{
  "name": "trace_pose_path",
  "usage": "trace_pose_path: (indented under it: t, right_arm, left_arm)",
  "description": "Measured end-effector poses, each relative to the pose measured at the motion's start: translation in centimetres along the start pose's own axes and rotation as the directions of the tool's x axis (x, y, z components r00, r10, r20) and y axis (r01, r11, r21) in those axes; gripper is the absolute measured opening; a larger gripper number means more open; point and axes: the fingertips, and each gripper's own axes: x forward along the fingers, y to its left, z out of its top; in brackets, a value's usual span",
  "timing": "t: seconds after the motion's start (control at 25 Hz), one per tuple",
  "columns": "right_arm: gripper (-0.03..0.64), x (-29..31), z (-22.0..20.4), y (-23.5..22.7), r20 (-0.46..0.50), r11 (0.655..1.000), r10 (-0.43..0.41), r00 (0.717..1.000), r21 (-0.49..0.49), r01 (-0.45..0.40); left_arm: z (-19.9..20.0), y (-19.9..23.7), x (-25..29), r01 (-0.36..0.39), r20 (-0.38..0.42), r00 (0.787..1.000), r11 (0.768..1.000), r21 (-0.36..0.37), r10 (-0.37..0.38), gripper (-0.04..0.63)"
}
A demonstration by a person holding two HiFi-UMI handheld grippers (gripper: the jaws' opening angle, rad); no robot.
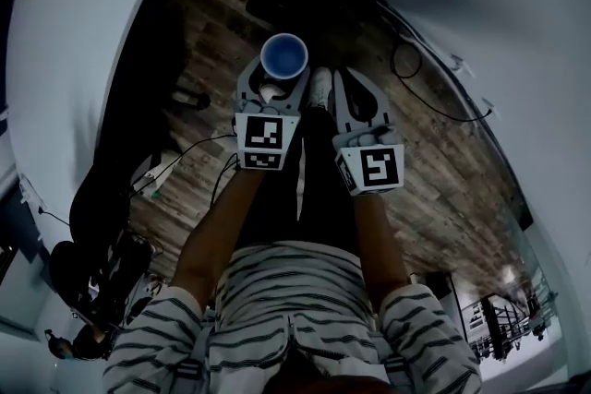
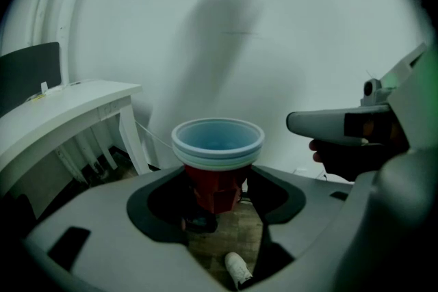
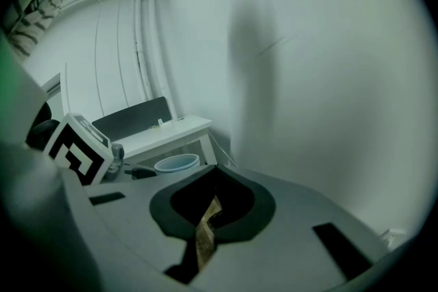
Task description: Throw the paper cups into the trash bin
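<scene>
A stack of paper cups [image 1: 283, 55], red outside and pale blue inside, stands upright between the jaws of my left gripper [image 1: 272, 86], which is shut on its lower body. In the left gripper view the cups [image 2: 217, 147] rise above the jaws with the open mouth up, in front of a white wall. My right gripper [image 1: 358, 97] hangs just right of the left one, its jaws closed to a thin slit with nothing in them. It also shows at the right of the left gripper view [image 2: 328, 125]. From the right gripper view, my right gripper [image 3: 207, 214] looks past the cups' rim [image 3: 176, 163].
I stand on a wooden floor [image 1: 434, 152] near a white wall [image 2: 226, 24]. A white table [image 2: 68, 106] is at the left. Black cables [image 1: 406, 60] lie on the floor, and dark equipment [image 1: 92, 198] sits at the left. A white shoe [image 1: 319, 86] shows below the grippers.
</scene>
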Motion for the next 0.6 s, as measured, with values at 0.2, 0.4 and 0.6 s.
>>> trace_pose_path:
  t: [0.2,0.4,0.6]
  right_arm:
    - [0.011,0.2,-2.6,-0.1,-0.014,0.999,-0.017,1.000,0.034,0.018]
    - [0.011,0.3,-4.3,-0.3,-0.029,0.999,-0.009,1.000,0.050,0.011]
    - [0.011,0.0,-6.1,-0.5,-0.050,0.998,0.003,0.999,0.063,0.000]
  left_arm:
    - [-4.2,1.0,2.5,0.005,-0.043,0.999,1.000,-0.007,-0.005,0.285]
    - [-7.2,1.7,4.7,0.003,-0.082,0.997,1.000,0.001,-0.003,0.285]
    - [-9.7,2.0,6.9,0.007,-0.124,0.992,1.000,-0.017,-0.009,0.285]
